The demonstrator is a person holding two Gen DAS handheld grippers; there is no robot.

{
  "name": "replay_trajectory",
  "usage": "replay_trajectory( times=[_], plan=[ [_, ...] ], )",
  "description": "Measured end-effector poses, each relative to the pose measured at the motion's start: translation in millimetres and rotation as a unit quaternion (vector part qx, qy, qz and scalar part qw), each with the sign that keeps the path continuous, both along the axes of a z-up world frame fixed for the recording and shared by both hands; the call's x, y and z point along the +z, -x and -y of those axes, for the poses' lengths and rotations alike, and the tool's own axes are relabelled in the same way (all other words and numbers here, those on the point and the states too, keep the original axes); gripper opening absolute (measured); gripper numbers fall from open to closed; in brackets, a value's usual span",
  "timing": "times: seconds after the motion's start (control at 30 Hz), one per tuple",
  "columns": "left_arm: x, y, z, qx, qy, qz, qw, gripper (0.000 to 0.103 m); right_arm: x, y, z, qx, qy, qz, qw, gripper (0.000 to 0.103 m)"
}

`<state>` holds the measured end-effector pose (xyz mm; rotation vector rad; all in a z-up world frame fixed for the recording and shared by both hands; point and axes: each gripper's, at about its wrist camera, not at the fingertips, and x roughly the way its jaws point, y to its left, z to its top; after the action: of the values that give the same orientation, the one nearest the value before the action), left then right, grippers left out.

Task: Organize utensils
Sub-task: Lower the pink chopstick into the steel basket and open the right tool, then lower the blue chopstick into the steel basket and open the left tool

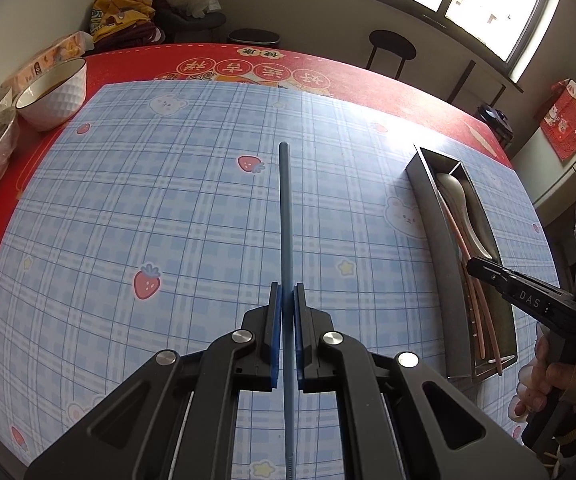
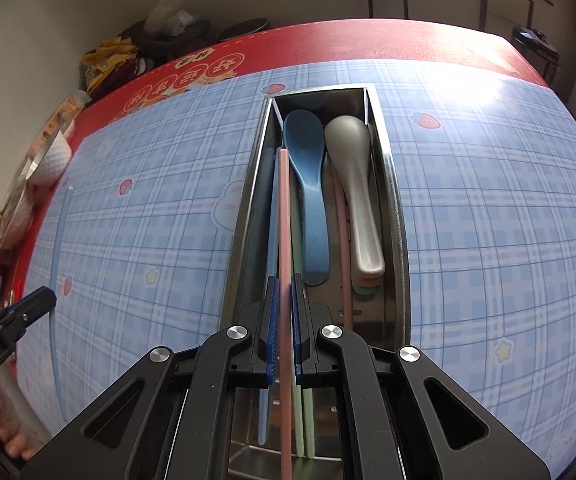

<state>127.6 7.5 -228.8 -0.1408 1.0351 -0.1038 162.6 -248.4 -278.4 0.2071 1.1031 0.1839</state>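
**Both claws clamped on chopsticks**

The left claw (image 1: 286,300) is clamped on a blue chopstick (image 1: 285,208) above the checked worktop (image 1: 148,208). The right claw (image 2: 284,292) grips a pink chopstick (image 2: 284,208) over the metal tray (image 2: 397,208), where a blue spoon (image 2: 307,168) and a grey spoon (image 2: 353,176) lie side by side.

Spoons (image 2: 343,196) and chopsticks (image 2: 286,216) inside tray (image 2: 397,216), on mat (image 2: 487,220), bowl (image 1: 54,94) far left.
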Motion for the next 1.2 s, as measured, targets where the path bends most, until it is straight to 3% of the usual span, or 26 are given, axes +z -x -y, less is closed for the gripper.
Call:
replay_trajectory(
  times=[0.5, 0.8, 0.87, 0.9, 0.93, 1.0, 1.13, 1.2],
  plan=[
    [8.5, 14.1, -1.1, 0.03, -0.008, 0.005, 0.9995, 0.006, -13.9, -21.5, 0.1, -0.005, -0.027, -0.036, 0.999, 0.008],
    [13.6, 9.8, 15.6, 0.011, -0.008, 0.013, 0.9998, 0.006, 12.8, -5.2, 8.3, -0.001, -0.031, -0.01, 0.999, 0.009],
    [14.6, 7.8, 20.6, 0.006, -0.008, 0.014, 0.9999, 0.006, 21.2, -0.1, 12.4, -0.001, -0.028, 0.002, 1.0, 0.02],
    [15.0, 7.2, 23.3, 0.002, -0.008, 0.015, 0.9999, 0.006, 25.1, 2.6, 15.3, -0.001, -0.028, 0.01, 1.0, 0.039],
    [15.4, 6.6, 26.2, -0.001, -0.008, 0.016, 0.9998, 0.006, 29.5, 5.8, 17.5, 0.0, -0.028, 0.02, 0.999, 0.052],
    [16.1, 4.7, 32.2, -0.009, -0.009, 0.017, 0.9998, 0.006, 36.2, 9.9, 21.8, 0.008, -0.027, 0.031, 0.999, 0.052],
    [17.7, 2.1, 44.6, -0.023, -0.009, 0.019, 0.9995, 0.006, 43.4, 19.2, 29.5, 0.01, -0.022, 0.04, 0.999, 0.068],
    [18.3, 0.6, 51.5, -0.031, -0.01, 0.019, 0.9993, 0.006, 44.5, 22.4, 33.8, 0.006, -0.021, 0.038, 0.999, 0.07]
  ],
)
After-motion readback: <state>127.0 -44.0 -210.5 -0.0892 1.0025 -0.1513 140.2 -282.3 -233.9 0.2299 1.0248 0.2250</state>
